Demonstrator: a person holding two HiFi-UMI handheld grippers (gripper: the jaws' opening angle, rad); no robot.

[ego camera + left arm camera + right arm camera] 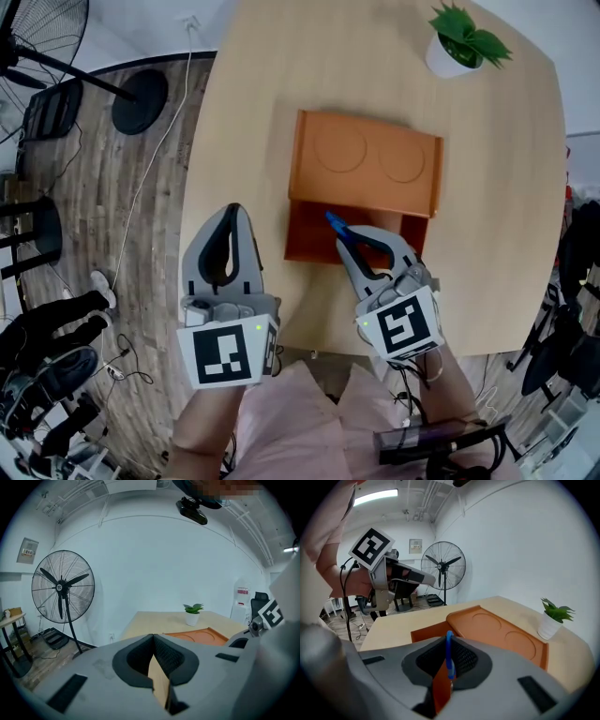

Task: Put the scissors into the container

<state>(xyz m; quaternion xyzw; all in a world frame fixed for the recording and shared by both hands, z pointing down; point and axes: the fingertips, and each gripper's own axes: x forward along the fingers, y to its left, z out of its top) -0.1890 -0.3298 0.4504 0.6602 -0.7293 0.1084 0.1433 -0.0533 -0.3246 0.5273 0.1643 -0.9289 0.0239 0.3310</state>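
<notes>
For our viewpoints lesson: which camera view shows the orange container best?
The head view: it looks down on the orange container, both round recesses plain, the right gripper covering only part of its lower compartment. The right gripper view shows it slanted and partly hidden; the left gripper view, just a strip of its top.

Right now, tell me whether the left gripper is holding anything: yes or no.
No: the left gripper has its jaws meeting at the tips, with nothing held between them.

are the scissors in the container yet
Not yet: the right gripper is shut on the blue scissors, held near the orange container.
</notes>
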